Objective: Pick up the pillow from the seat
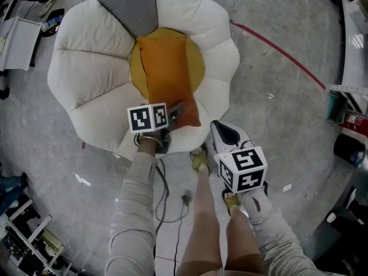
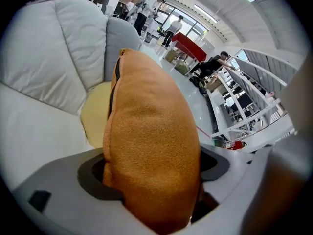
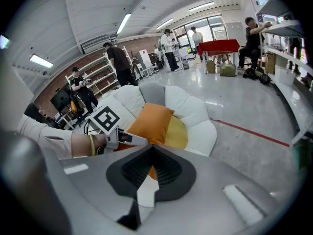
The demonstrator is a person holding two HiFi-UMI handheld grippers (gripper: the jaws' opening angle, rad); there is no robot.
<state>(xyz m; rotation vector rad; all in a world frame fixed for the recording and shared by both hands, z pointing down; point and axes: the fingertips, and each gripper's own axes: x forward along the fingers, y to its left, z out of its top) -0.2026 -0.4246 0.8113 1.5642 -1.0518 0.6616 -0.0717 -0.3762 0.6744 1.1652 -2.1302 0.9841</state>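
An orange pillow (image 1: 167, 76) lies over the yellow middle of a flower-shaped seat (image 1: 92, 56) with white petals and one grey petal. My left gripper (image 1: 178, 111) is shut on the pillow's near edge. In the left gripper view the pillow (image 2: 151, 141) bulges between both jaws of that gripper (image 2: 154, 173), and its near end is raised off the seat (image 2: 44, 67). My right gripper (image 1: 221, 132) hangs to the right, near the seat's front edge. Its jaws are shut on nothing (image 3: 151, 173). From there I see the pillow (image 3: 151, 121) and the left gripper's marker cube (image 3: 105, 119).
The person's legs and sandalled feet (image 1: 201, 211) stand just before the seat, beside a black cable (image 1: 164, 200) on the grey floor. A red floor line (image 1: 282, 53) runs to the right. Shelving stands at the left (image 1: 17, 42) and right edges. Several people and a red table (image 3: 217, 45) are far back.
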